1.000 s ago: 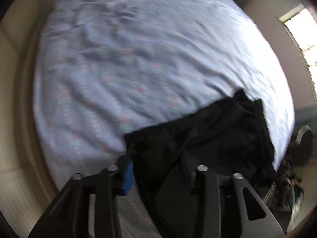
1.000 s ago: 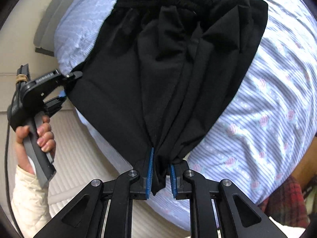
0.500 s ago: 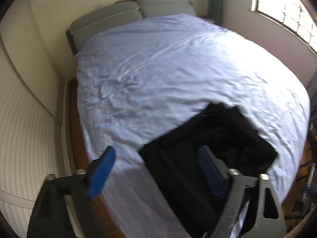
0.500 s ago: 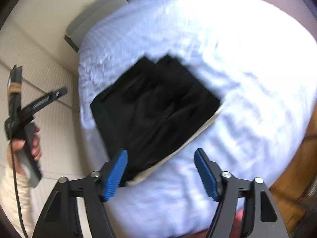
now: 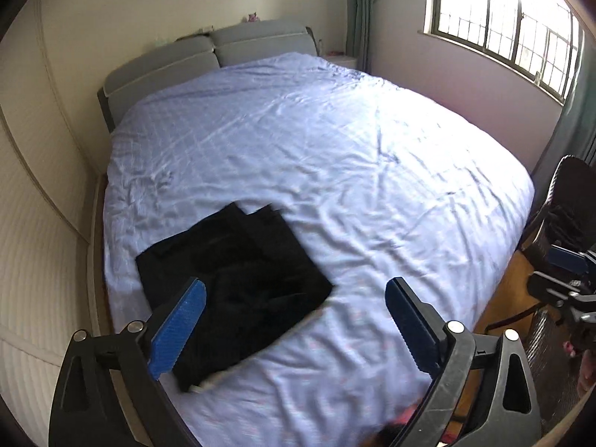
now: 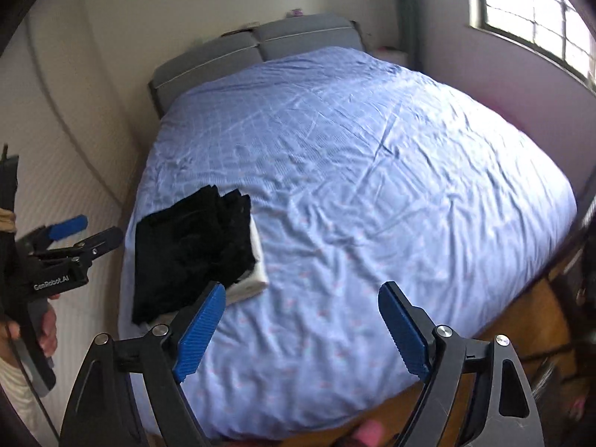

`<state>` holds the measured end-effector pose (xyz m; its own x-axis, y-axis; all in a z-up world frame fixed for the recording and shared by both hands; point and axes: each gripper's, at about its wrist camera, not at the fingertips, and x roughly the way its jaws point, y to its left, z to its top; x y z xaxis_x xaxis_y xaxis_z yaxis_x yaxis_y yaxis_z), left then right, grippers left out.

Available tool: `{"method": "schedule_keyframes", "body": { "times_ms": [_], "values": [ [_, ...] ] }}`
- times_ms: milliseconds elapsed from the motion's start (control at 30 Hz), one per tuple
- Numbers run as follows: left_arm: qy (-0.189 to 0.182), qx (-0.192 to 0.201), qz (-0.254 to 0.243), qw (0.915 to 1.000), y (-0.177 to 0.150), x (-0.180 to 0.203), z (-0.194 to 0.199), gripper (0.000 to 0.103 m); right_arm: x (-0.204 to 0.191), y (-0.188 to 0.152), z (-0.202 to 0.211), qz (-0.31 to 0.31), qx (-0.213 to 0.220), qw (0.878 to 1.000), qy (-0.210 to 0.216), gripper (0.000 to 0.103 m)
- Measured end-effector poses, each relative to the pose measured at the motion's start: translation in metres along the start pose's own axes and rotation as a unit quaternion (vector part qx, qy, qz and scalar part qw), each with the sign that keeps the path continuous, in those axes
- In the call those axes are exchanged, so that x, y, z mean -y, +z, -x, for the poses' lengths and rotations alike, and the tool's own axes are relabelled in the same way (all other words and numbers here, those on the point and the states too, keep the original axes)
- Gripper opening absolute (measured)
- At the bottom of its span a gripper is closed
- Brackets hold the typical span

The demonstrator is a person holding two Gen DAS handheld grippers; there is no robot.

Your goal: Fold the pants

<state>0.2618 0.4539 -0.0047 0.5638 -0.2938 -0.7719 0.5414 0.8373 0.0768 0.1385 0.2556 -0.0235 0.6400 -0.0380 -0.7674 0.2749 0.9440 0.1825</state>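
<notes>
The black pants [image 5: 234, 279] lie folded in a flat rectangle at the near left corner of the bed; they also show in the right wrist view [image 6: 190, 249], on top of a folded white item [image 6: 257, 268]. My left gripper [image 5: 294, 309] is open and empty, held back above the bed's near edge. It shows from the side in the right wrist view [image 6: 93, 234]. My right gripper [image 6: 301, 313] is open and empty, pulled back from the bed, to the right of the pants.
The bed [image 5: 335, 156] has a light blue wrinkled cover and a grey headboard [image 5: 208, 56]. A cream wall runs along its left side. A window [image 5: 503, 26] is at the right. A dark chair [image 5: 558, 219] stands by the bed's right corner on a wooden floor.
Both grippers let go of the pants, opened wide and pulled up and back from the bed. The pants now lie folded on the near left corner.
</notes>
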Motion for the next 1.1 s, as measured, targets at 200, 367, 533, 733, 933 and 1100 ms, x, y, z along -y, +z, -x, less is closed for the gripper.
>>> {"method": "schedule_keyframes", "body": {
  "times_ms": [200,367,533,733,933,1100],
  "values": [
    [0.004,0.01,0.006,0.9999,0.011,0.08,0.011,0.1,0.053,0.014,0.016,0.039,0.009,0.999,0.02,0.085],
    [0.006,0.012,0.007,0.9999,0.031,0.116,0.002,0.1,0.086,0.029,0.01,0.035,0.014,0.999,0.031,0.085],
    [0.008,0.014,0.012,0.9998,0.052,0.136,-0.014,0.1,0.117,0.052,0.001,0.03,0.019,0.999,0.023,0.085],
    [0.008,0.009,0.018,0.9998,0.078,0.162,-0.032,0.1,0.156,0.077,-0.005,0.02,0.025,0.999,0.019,0.085],
    [0.015,0.015,0.05,0.9985,0.098,0.201,-0.047,0.1,0.207,0.102,-0.013,0.042,0.024,0.998,0.037,0.085],
    [0.041,0.021,0.089,0.9949,0.111,0.245,-0.051,0.1,0.251,0.123,-0.011,0.078,0.019,0.994,0.07,0.085]
  ]
}}
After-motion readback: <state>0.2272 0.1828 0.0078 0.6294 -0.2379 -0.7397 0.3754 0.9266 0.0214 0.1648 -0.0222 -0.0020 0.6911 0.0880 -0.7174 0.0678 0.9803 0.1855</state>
